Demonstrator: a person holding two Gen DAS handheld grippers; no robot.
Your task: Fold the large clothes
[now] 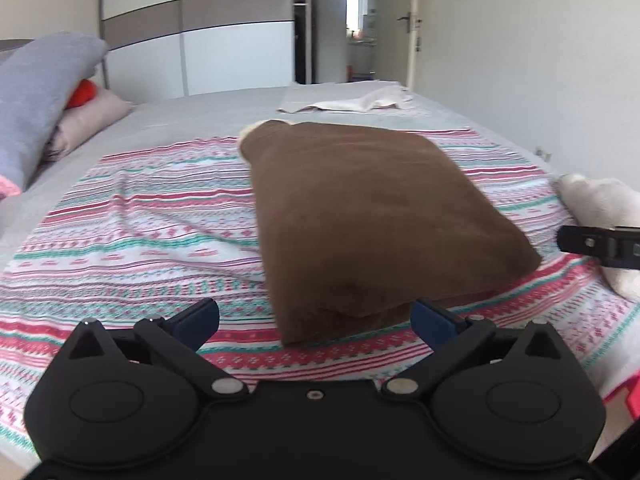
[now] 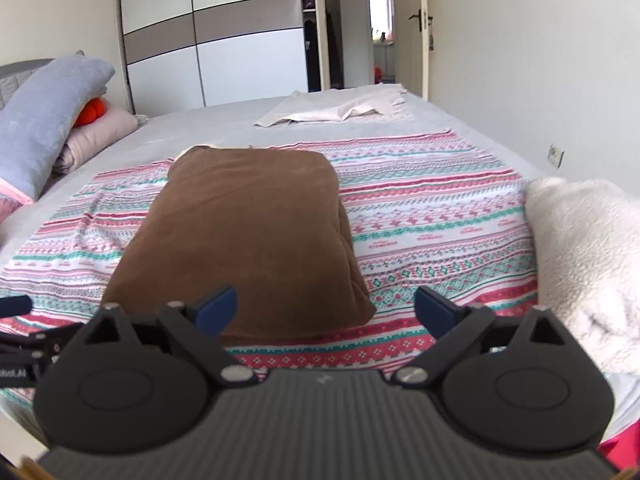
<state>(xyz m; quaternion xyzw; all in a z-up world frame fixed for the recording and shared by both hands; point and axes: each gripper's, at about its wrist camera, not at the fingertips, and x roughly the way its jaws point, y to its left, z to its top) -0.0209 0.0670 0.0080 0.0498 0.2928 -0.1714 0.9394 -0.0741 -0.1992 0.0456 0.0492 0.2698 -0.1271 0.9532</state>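
A brown garment (image 1: 376,216) lies folded into a thick, rounded rectangle on the patterned sheet (image 1: 132,216), a cloth striped in pink, teal and white that is spread across the near half of the bed (image 1: 208,114). A pale lining shows at the bundle's far left corner.

The left gripper (image 1: 316,318) hangs just short of the bundle's near end, its blue-tipped fingers (image 1: 198,316) spread wide apart, with nothing pressed between them; the near edge of the brown fabric sits in the gap without being touched. The right gripper (image 2: 326,310) stands the same way, its jaws wide apart and empty, with the bundle's near right corner lying ahead of its left finger. Seen from the left wrist, a black part of the right gripper pokes in from the right edge.

To the right of the bundle, a fluffy white blanket (image 2: 588,264) is heaped at the bed's right edge, apart from the brown fabric. At the far end of the bed lies a loosely folded white cloth (image 2: 340,110). On the far left, a grey pillow (image 2: 48,116) leans over a pinkish pillow (image 2: 102,132), with something orange (image 2: 94,110) tucked between them. Beyond the bed stand a wardrobe (image 2: 216,40) with sliding white and taupe panels and an open door (image 2: 412,28).
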